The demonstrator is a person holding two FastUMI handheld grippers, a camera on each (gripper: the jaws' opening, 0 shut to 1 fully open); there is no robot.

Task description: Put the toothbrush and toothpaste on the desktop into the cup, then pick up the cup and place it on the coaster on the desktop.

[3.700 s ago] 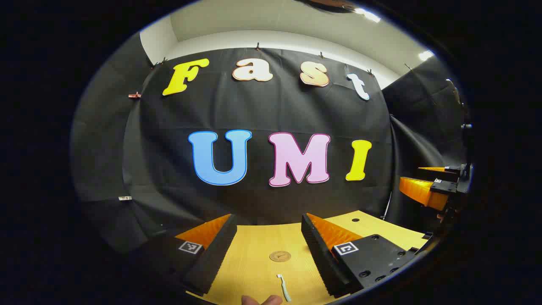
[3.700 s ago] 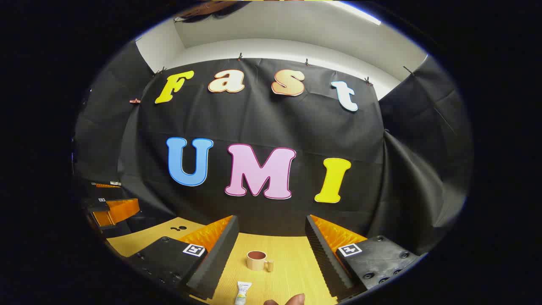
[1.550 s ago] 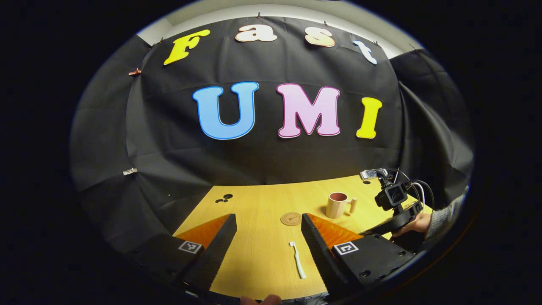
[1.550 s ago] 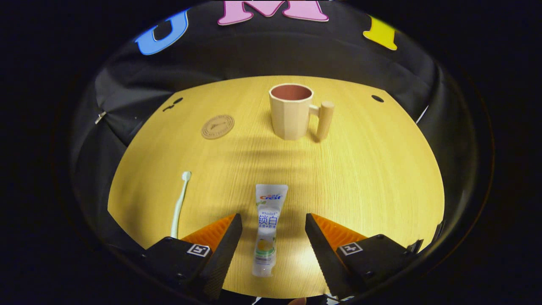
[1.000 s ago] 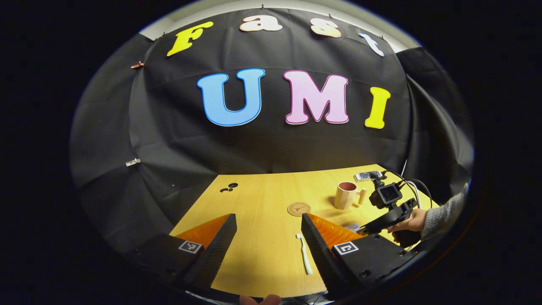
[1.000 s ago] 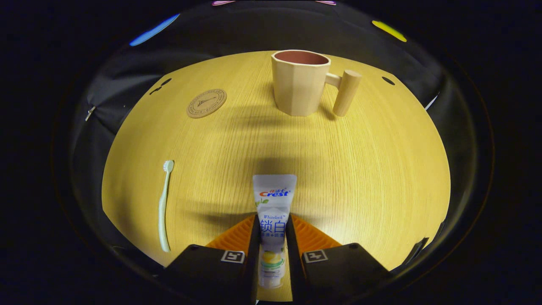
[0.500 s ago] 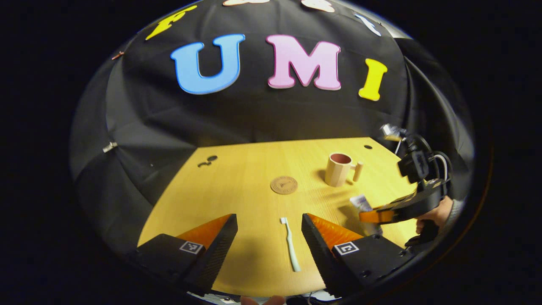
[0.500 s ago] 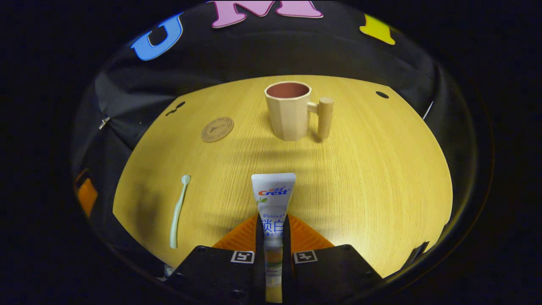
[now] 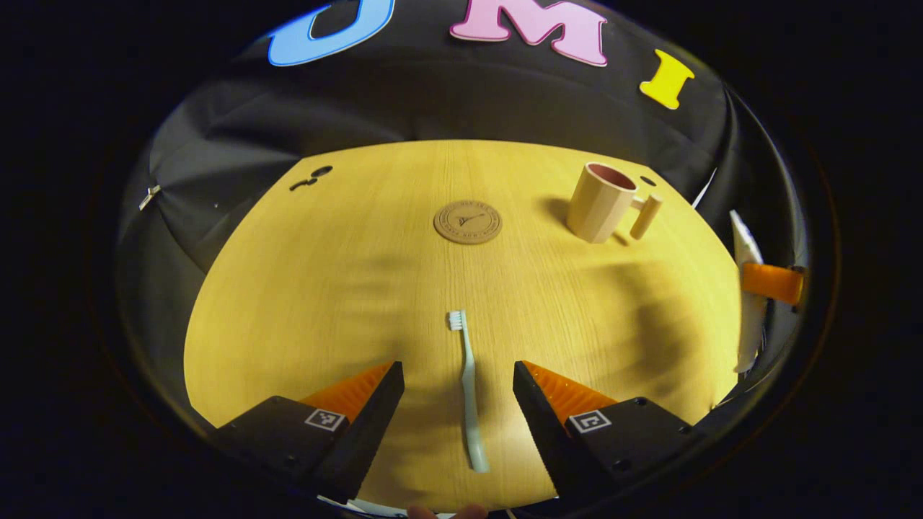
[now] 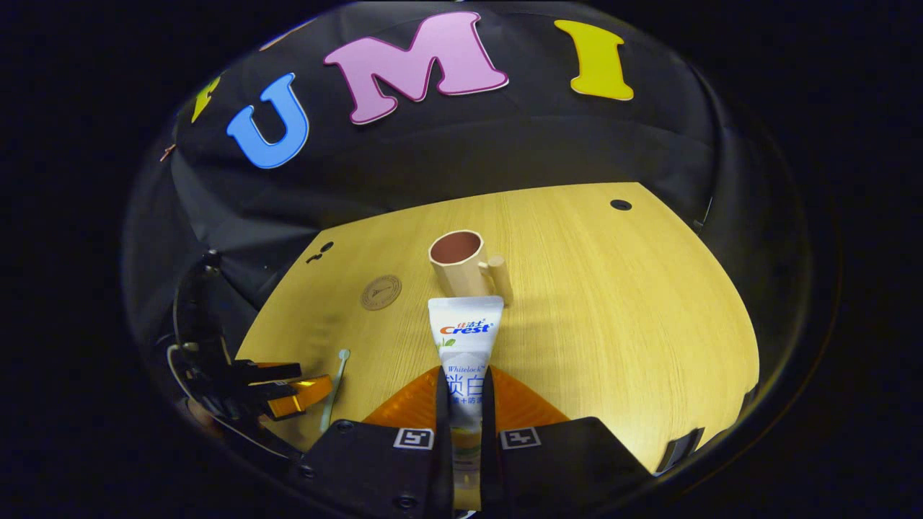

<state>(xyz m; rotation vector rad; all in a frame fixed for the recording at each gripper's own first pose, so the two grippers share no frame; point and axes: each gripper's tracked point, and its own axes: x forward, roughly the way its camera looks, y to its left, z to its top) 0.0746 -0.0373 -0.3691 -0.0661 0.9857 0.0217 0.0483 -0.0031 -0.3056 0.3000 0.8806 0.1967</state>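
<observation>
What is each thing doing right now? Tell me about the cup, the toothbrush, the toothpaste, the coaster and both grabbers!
cup: upright on the desk, nothing in it that shows.
toothbrush: lying flat on the desk, between the left gripper's fingers, untouched.
toothpaste: gripped, lifted off the desk.
coaster: flat on the desk, nothing on it.
left gripper: open, around the toothbrush.
right gripper: shut on the toothpaste.

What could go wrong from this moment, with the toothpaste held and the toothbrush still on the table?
The right gripper pinches the toothpaste near its lower end, so the tube may swing and miss the narrow cup. The toothbrush lies flat between the open left gripper fingers; they may scrape the desktop or slip off it.
</observation>
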